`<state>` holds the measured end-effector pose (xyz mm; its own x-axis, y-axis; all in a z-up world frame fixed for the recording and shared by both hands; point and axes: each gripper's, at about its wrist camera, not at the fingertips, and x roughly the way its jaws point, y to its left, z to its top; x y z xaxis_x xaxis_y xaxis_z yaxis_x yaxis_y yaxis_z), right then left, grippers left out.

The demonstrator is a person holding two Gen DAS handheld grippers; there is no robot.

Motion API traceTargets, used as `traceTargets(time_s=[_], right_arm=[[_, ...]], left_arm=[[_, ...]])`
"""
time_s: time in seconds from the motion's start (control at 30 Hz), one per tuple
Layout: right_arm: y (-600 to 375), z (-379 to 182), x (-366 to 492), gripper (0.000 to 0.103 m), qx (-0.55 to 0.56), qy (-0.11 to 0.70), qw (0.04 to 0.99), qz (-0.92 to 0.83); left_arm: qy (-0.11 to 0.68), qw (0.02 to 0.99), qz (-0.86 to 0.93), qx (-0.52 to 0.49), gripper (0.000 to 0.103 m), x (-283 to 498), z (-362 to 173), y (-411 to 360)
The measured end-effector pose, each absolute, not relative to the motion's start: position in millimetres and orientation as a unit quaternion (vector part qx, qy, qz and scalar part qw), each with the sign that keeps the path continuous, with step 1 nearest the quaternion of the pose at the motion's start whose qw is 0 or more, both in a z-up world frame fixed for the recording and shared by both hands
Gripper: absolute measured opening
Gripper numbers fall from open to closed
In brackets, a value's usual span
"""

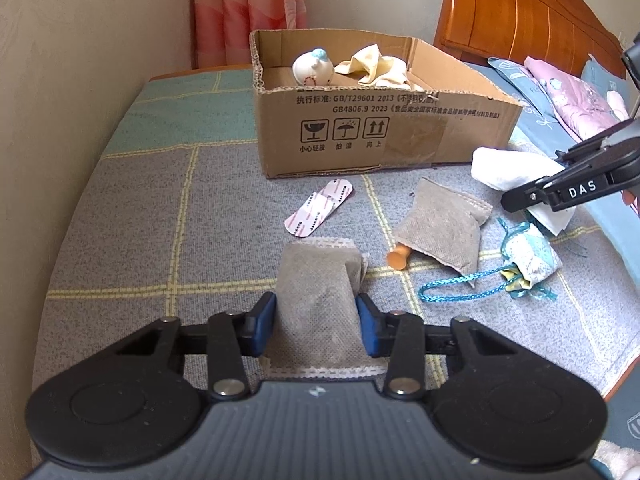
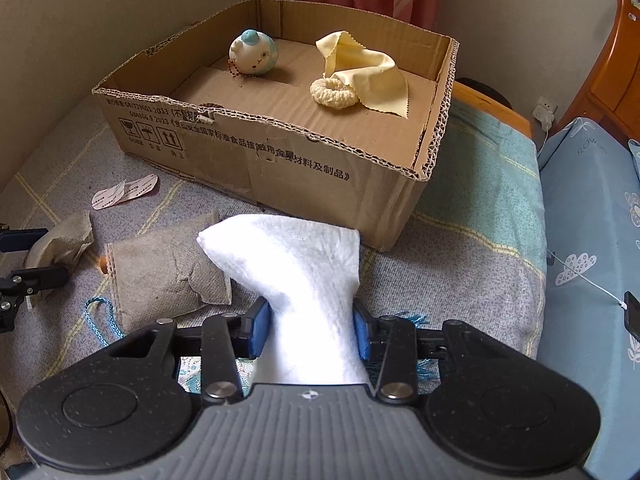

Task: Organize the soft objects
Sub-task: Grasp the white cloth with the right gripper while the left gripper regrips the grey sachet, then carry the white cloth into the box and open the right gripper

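Now my left gripper (image 1: pixel 316 322) pinches a grey pouch (image 1: pixel 316 300) on the blanket (image 1: pixel 132 208); my right gripper (image 2: pixel 308 330) clamps a white cloth (image 2: pixel 296 256). One more grey pouch (image 1: pixel 440 228) lies loose. One cardboard box (image 2: pixel 304 160) holds one toy (image 2: pixel 253 53), one yellow cloth (image 2: pixel 360 68), one knitted ring (image 2: pixel 334 94).
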<state>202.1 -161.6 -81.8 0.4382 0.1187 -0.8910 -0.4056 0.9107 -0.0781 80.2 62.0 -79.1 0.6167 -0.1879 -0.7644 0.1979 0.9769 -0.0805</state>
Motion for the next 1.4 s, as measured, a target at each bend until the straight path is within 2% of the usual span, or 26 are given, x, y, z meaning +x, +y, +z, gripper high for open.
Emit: traceTargets(time_s=[0.1,0.27,0.7,1.03,1.1,1.13,1.17,1.23,1.33,1.4], right_arm=[[-162,-79,199,0.040,-0.136,0.500,0.840,0.160],[-164,-70,191,0.033,-0.133,0.485,0.848,0.165],[-167,-9,173,0.032,-0.120,0.412,0.884,0.188],[-141,20,249,0.033,-0.161,0.360,0.898,0.197],[-138,17,264,0.047,-0.161,0.361,0.896,0.202],[-137,15,269,0.064,-0.159,0.366,0.894,0.203],[-136,11,274,0.072,-0.157,0.368,0.895,0.198],[-136,4,275,0.076,-0.158,0.372,0.893,0.196],[-141,-2,272,0.093,-0.143,0.384,0.889,0.204],[-143,-3,268,0.094,-0.143,0.382,0.890,0.206]], left_arm=[[0.421,0.899,-0.116,0.018,0.032,78,-75,61],[0.411,0.903,-0.121,0.028,0.030,73,-61,60],[0.367,0.920,-0.134,0.028,0.030,60,-27,61],[0.355,0.925,-0.134,0.012,0.030,60,-23,64],[0.354,0.926,-0.130,0.012,0.030,60,-23,65],[0.355,0.926,-0.128,0.012,0.030,60,-22,65],[0.356,0.926,-0.127,0.013,0.030,61,-23,66],[0.357,0.926,-0.124,0.013,0.030,63,-23,67],[0.358,0.925,-0.123,0.019,0.030,66,-22,67],[0.357,0.926,-0.123,0.022,0.030,67,-21,66]])
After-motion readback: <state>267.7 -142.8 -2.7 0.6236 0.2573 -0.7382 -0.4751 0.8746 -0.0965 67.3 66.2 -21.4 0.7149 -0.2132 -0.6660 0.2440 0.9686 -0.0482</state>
